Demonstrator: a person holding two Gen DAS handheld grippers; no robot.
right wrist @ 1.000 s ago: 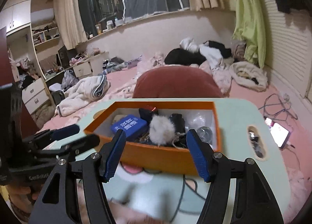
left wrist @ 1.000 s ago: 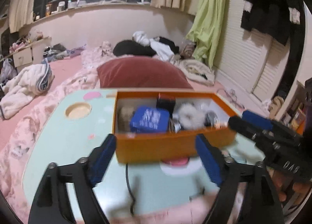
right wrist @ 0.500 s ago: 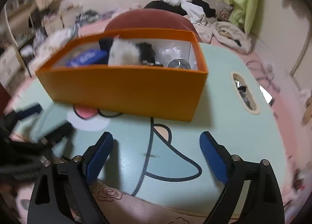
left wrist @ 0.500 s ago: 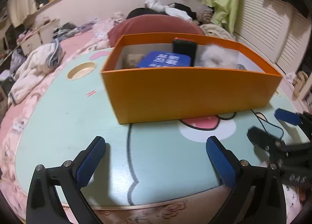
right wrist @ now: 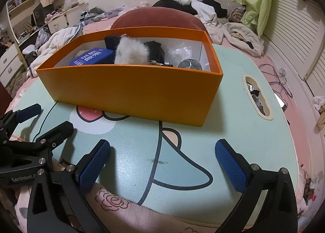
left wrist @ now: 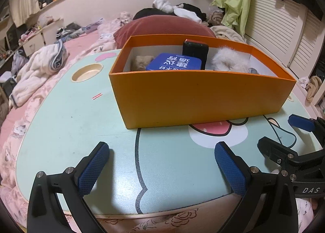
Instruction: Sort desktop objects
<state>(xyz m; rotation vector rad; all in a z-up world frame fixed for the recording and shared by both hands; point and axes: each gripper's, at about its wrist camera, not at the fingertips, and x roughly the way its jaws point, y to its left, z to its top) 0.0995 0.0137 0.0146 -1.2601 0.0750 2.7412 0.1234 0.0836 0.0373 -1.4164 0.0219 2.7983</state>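
Hovering low in the frame, we keep both claws, left [left wrist: 161, 164] and right [right wrist: 162, 162], released and empty; next we must reach into the box [left wrist: 199, 99].

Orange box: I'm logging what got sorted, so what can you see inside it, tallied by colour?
Inside the orange box, as far as shows:
Blue: 1, tin
Black: 2, case, dark item
White or beige fluffy: 2, pompom, beige piece
Silver: 1, round tin
Total: 6

You see a smooth matt card box [left wrist: 195, 99], a fluffy puff [right wrist: 131, 53], a shiny tin [right wrist: 190, 64] and bumpy rubber pads [left wrist: 92, 169].
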